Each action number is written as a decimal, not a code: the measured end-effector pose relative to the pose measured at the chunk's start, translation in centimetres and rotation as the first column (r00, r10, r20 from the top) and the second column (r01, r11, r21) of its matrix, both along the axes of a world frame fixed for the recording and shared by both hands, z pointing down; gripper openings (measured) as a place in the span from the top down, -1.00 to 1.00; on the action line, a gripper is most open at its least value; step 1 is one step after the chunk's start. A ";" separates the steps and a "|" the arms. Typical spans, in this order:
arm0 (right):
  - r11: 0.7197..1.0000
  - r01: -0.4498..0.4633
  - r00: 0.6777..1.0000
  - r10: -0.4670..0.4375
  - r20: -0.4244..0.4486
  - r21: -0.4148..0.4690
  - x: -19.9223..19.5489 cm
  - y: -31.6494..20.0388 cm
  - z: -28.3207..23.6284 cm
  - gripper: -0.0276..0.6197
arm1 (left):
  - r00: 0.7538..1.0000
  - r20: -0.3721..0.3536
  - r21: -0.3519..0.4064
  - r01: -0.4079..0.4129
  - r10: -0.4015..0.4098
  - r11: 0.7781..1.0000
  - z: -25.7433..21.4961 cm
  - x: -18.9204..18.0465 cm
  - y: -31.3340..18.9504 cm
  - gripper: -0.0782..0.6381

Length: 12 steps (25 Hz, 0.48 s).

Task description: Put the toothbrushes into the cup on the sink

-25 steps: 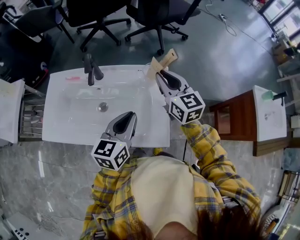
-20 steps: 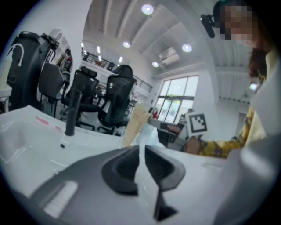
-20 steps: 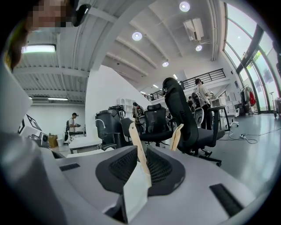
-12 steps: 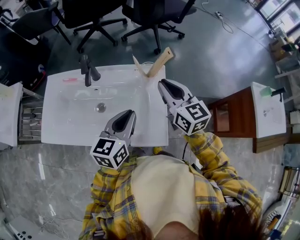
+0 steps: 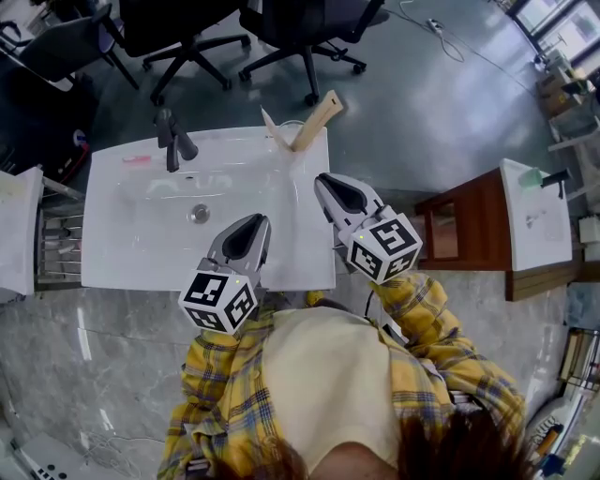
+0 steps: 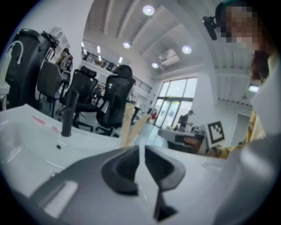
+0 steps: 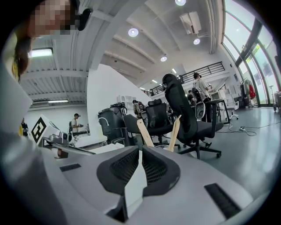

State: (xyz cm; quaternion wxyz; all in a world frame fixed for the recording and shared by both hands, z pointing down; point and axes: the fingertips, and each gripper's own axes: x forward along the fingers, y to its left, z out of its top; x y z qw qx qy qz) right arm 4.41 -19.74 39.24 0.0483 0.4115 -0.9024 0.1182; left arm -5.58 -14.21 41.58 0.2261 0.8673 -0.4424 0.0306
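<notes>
A clear cup (image 5: pixel 293 134) stands on the back right corner of the white sink (image 5: pixel 141 253). Two wooden toothbrushes lean out of it: one (image 5: pixel 316 118) tilts right, the other (image 5: pixel 273 127) tilts left. The same two show in the right gripper view as pale sticks (image 7: pixel 145 132) (image 7: pixel 174 132) ahead of the jaws, and in the left gripper view (image 6: pixel 127 125). My right gripper (image 5: pixel 324 180) hovers over the sink's right edge, a hand's length short of the cup, jaws together and empty. My left gripper (image 5: pixel 255 221) hangs over the front rim, also shut and empty.
A dark faucet (image 5: pixel 172 141) rises at the back left of the basin, with a small pink object (image 5: pixel 136 159) beside it and the drain (image 5: pixel 198 213) in the middle. Office chairs (image 5: pixel 309 23) stand behind the sink. A brown cabinet (image 5: pixel 464 234) sits to the right.
My right gripper has drawn back from the cup toward the sink's front right. Both toothbrushes now show clear in the cup. The left gripper has barely moved.
</notes>
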 end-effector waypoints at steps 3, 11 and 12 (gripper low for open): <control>1.000 -0.009 1.000 0.009 -0.009 -0.015 0.1 0.3 0.4 0.84 | 1.000 0.002 0.001 0.008 -0.008 1.000 0.0 -0.1 -0.1 0.68; 0.998 -0.017 1.000 0.016 -0.007 -0.065 0.0 1.5 1.4 0.87 | 1.000 0.013 0.003 0.027 -0.027 1.000 -0.2 -0.4 -0.3 0.72; 0.997 -0.017 1.000 0.017 -0.006 -0.072 -0.1 1.6 1.5 0.87 | 0.999 0.014 0.002 0.029 -0.029 1.000 -0.2 -0.4 -0.3 0.72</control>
